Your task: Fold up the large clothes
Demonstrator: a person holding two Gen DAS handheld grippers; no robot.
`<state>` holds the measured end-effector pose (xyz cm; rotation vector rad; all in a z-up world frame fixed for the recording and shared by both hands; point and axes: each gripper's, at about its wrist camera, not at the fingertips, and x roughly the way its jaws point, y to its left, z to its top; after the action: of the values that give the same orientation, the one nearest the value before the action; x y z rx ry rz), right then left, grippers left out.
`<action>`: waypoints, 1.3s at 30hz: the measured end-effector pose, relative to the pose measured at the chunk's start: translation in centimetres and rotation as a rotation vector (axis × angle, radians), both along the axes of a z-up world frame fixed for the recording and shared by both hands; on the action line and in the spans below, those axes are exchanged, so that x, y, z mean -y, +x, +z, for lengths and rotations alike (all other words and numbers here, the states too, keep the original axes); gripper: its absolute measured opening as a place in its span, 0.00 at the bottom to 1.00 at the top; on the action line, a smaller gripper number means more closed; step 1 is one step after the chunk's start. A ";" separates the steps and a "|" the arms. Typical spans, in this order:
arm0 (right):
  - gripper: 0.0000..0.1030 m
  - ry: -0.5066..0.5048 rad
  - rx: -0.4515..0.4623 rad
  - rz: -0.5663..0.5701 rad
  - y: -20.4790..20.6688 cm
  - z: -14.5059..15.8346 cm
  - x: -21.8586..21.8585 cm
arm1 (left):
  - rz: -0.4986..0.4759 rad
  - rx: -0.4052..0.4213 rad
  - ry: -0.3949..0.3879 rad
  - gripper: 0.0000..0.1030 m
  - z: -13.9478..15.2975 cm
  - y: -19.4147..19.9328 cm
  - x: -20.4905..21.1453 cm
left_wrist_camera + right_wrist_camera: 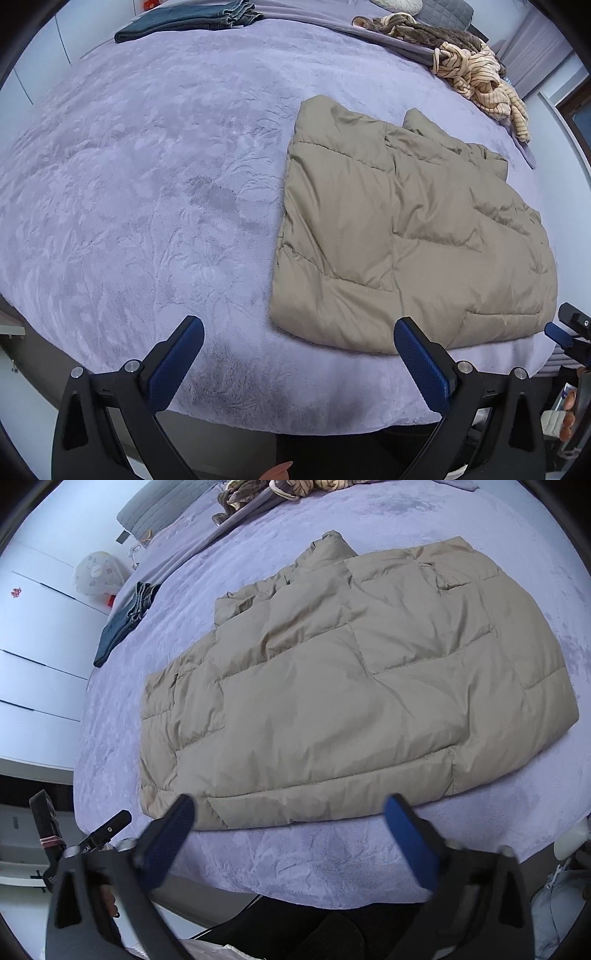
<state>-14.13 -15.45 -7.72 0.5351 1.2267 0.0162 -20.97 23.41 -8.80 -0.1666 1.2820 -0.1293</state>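
A tan quilted puffer jacket (406, 229) lies flat on the lilac bed cover (147, 184), folded into a rough rectangle near the front edge. It fills the middle of the right wrist view (351, 686). My left gripper (299, 332) is open and empty, hovering over the bed's front edge, just left of the jacket's near hem. My right gripper (290, 808) is open and empty, just short of the jacket's near hem. The right gripper's tip shows at the right edge of the left wrist view (561, 332).
Folded dark jeans (184, 18) lie at the far left of the bed. A heap of striped and brown clothes (472, 62) lies at the far right. White cupboard doors (33, 646) stand beyond the bed. The bed's front edge (295, 886) is close below both grippers.
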 end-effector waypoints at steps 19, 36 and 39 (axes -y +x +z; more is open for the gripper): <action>1.00 0.030 -0.043 0.099 3.6 0.2 2.8 | 0.046 -0.009 0.004 1.00 1.1 1.8 4.3; 1.00 0.060 -0.105 0.150 7.3 -1.6 2.5 | 0.107 -0.004 -0.044 1.00 0.1 6.0 1.8; 1.00 0.067 -0.106 0.079 8.2 -1.9 1.9 | 0.052 -0.040 -0.082 1.00 -1.5 8.7 0.6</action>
<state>-5.94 -17.31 -9.66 0.5512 1.3537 0.0969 -12.30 22.79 -10.31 -0.2743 1.3121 -0.1344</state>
